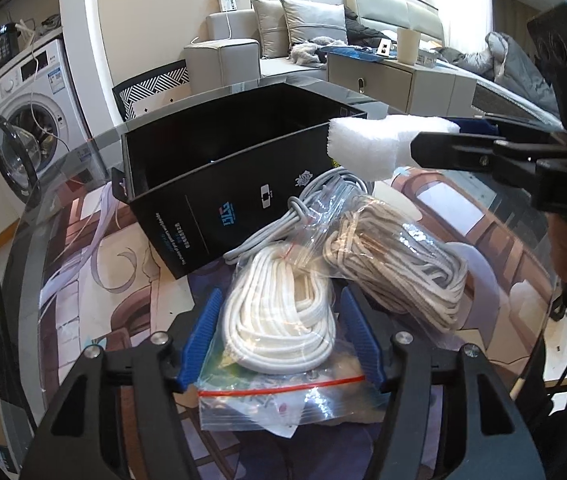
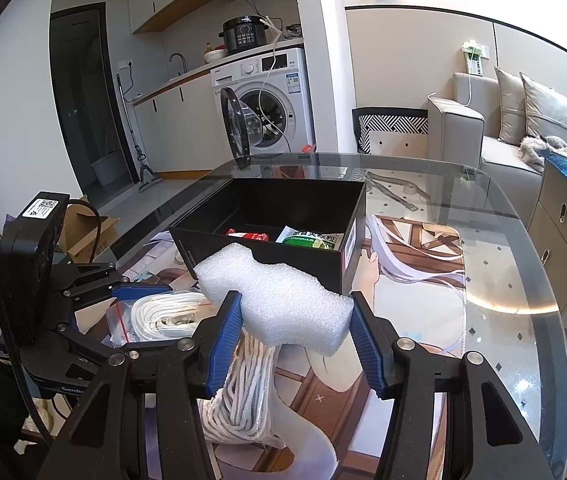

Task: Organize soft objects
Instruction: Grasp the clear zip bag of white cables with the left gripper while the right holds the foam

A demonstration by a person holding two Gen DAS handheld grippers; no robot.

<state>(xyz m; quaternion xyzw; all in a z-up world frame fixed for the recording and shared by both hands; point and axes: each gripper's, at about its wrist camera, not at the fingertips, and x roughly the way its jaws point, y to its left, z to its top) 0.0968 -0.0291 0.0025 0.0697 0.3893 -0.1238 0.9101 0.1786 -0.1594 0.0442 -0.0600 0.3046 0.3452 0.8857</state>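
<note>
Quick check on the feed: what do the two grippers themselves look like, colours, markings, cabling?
Both match: matte black angular frames, silver bolts, ribbed blue pads on the fingers. The left gripper carries a black module with a white QR label and a black cable. The right gripper shows white "DAS" lettering on its side.

Your left gripper (image 1: pixel 279 332) has its blue fingers (image 1: pixel 199 336) spread either side of a clear zip bag of coiled white rope (image 1: pixel 283 320) lying on the glass surface (image 1: pixel 83 272). Beside it lies a bagged beige cord bundle (image 1: pixel 395 252). Your right gripper (image 1: pixel 435 148) holds a white foam block (image 1: pixel 363 144) near the open black cardboard box (image 1: pixel 219 184).
</note>
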